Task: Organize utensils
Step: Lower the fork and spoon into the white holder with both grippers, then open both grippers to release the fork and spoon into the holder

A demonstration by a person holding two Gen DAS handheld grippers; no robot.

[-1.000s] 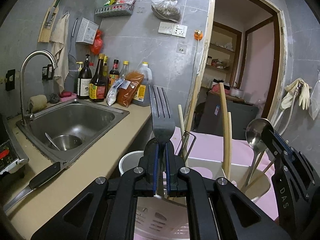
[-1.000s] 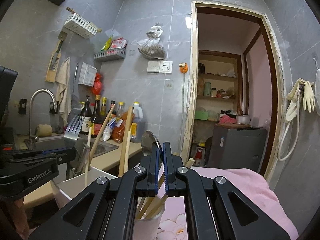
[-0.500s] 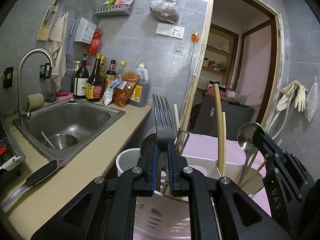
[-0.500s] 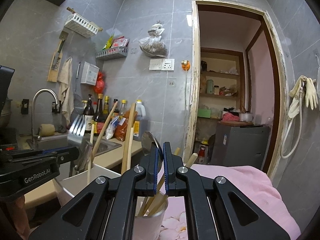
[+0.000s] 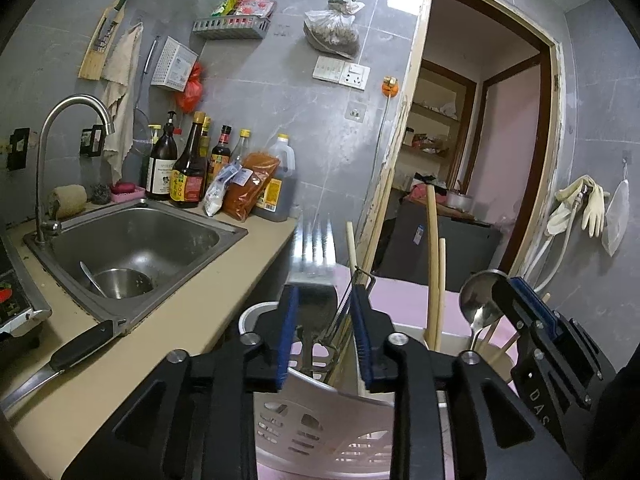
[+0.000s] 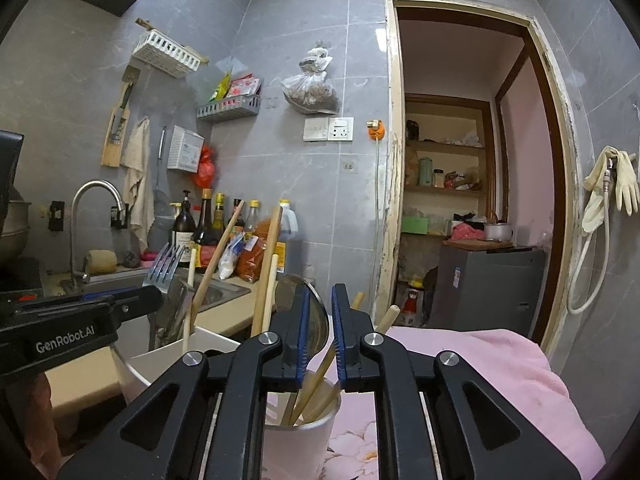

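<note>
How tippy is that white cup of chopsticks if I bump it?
Probably tippy: the cup looks thin-walled and light, and its chopsticks lean well above the rim. The pink floral surface under it looks like cloth, perhaps unsteady footing.

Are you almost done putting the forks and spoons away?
Nearly, it seems. Done: chopsticks stand in the cup, and long wooden sticks stand in the white holder. In hand: the left gripper has opened around the fork over that holder, and the right gripper has opened around the spoon above the cup. Left: a knife lies on the counter and a spoon in the sink.
</note>
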